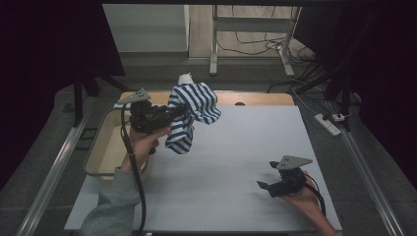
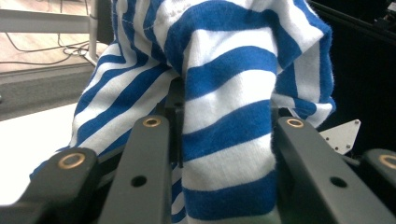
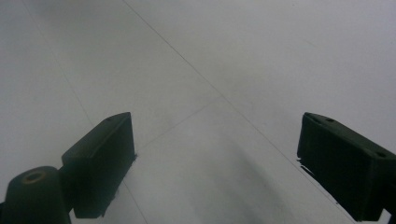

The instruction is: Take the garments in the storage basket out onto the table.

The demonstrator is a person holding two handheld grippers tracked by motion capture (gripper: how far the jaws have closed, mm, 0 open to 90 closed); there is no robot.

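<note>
A blue-and-white striped cloth (image 1: 191,114) hangs in the air over the table's far left, bunched and drooping. My left gripper (image 1: 173,114) is shut on it, held up by the person's left hand. In the left gripper view the striped cloth (image 2: 224,135) fills the space between the two black jaws and rises above them. My right gripper (image 1: 265,186) rests low near the table's front right, in the person's right hand. Its jaws stand wide apart over bare white table (image 3: 215,140), nothing between them.
A beige bin (image 1: 101,147) sits off the table's left edge, just below the left hand. The white table top (image 1: 231,162) stretches between the two hands. Beyond the far edge stand a metal frame (image 1: 246,34) and floor cables; a power strip (image 1: 328,124) lies at right.
</note>
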